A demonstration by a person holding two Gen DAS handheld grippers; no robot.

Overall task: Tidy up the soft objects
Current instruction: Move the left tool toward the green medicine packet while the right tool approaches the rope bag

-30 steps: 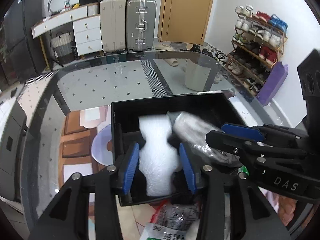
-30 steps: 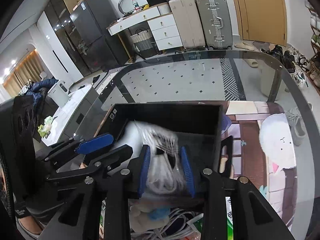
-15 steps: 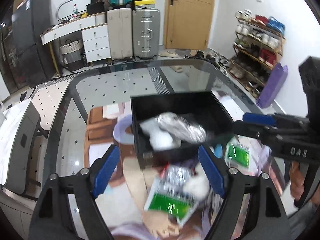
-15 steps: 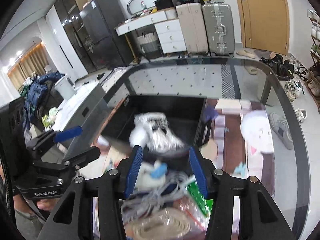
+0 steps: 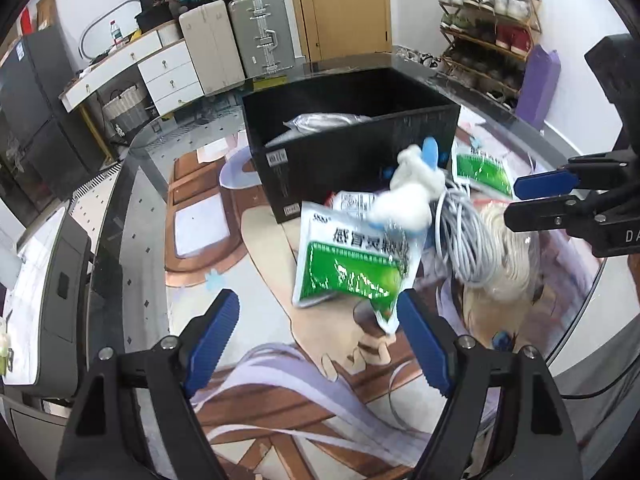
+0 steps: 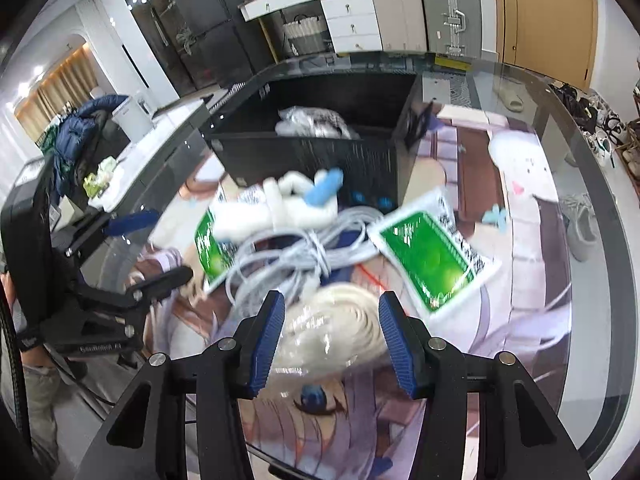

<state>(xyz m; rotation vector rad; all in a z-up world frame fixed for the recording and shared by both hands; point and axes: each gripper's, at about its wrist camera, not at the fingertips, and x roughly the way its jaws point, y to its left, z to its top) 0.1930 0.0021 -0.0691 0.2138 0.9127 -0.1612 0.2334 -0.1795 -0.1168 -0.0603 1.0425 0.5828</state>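
Observation:
A black box (image 5: 352, 152) (image 6: 312, 152) stands on the mat with clear-bagged soft items (image 5: 320, 122) (image 6: 316, 124) inside. In front of it lies a pile: a white plush toy with a blue part (image 5: 412, 192) (image 6: 288, 204), a grey cable coil (image 5: 460, 236) (image 6: 296, 256), green packets (image 5: 352, 264) (image 6: 432, 256) and a clear bag of cream coil (image 6: 336, 332) (image 5: 508, 256). My left gripper (image 5: 316, 320) (image 6: 152, 248) is wide open and empty, just short of one green packet. My right gripper (image 6: 332, 312) (image 5: 536, 196) is partly open over the cream coil bag, and its pads do not press on the bag.
A printed cartoon mat (image 5: 248, 380) covers the glass table (image 6: 592, 208), whose curved edge runs close on the right. A second green packet (image 5: 480, 168) lies beside the box. Suitcases, drawers and a shoe rack stand beyond. A person's trousers (image 6: 36, 392) show at lower left.
Both grippers let go of the bagged items in the box, opened, and drew back from the box to the pile in front of it.

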